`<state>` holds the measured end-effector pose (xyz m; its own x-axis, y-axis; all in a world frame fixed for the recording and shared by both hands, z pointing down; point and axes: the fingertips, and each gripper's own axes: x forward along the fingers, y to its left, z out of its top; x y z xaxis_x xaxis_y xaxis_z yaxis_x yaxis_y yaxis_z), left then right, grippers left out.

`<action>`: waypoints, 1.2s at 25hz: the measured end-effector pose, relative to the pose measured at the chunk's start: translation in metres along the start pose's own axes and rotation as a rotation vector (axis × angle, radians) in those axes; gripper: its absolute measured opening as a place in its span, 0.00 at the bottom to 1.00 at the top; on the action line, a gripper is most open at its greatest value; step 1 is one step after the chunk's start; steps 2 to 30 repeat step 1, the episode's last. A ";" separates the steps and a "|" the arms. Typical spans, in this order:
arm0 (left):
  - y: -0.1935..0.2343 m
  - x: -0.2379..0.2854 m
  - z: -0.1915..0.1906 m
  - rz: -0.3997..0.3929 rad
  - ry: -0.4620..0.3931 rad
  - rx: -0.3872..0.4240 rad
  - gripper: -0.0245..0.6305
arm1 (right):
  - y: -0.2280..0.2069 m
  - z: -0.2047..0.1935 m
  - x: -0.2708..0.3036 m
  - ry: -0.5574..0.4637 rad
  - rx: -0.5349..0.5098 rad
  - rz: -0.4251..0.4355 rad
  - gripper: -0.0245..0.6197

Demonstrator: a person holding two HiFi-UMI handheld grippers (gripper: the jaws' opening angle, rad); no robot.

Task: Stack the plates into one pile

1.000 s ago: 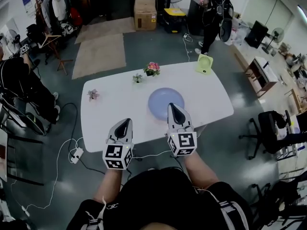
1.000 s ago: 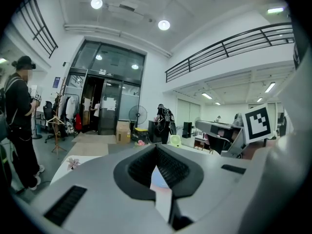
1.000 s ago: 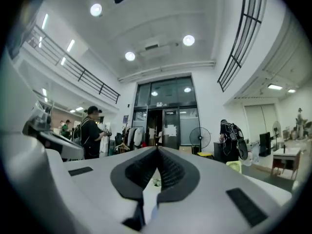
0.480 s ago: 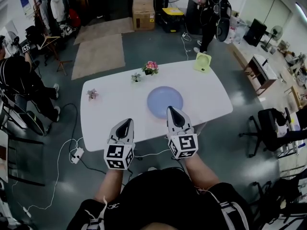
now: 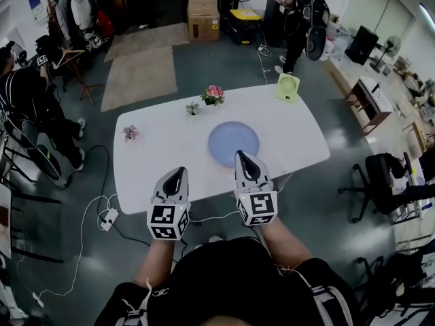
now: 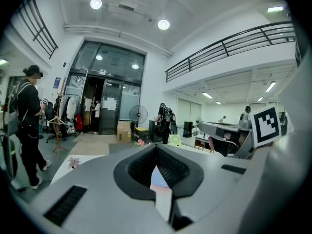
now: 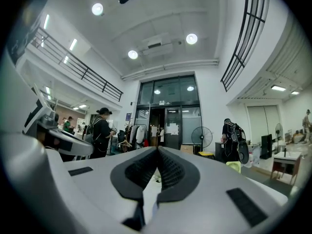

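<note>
L gripper (image 5: 179, 174) & R gripper (image 5: 242, 156) jaws both fully closed, nothing in either. Blue plate (image 5: 234, 141) sits mid table (image 5: 153, 158), just ahead of R tip, L off to its left. Vs 1 s ago: grippers & plate approx. same spots; bystander (image 5: 27, 107) at left edge shifted slightly.

Plates (image 5: 234, 144): pale blue, round, lying flat as a single disc on the white counter (image 5: 156, 161), just right of centre; count in pile indiscernible.

Near rim of blue plate (image 5: 231, 138) hidden behind right gripper (image 5: 244, 157); one plate or several, unclear
</note>
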<state>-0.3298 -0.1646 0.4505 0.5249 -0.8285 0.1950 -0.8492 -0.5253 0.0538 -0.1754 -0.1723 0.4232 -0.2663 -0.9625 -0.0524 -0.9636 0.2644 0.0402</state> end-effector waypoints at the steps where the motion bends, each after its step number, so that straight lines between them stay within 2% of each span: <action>1: 0.001 -0.001 0.000 0.005 -0.001 0.000 0.06 | 0.001 0.001 -0.001 -0.004 -0.013 -0.008 0.06; 30: 0.001 -0.001 0.000 0.005 -0.001 0.000 0.06 | 0.001 0.001 -0.001 -0.004 -0.013 -0.008 0.06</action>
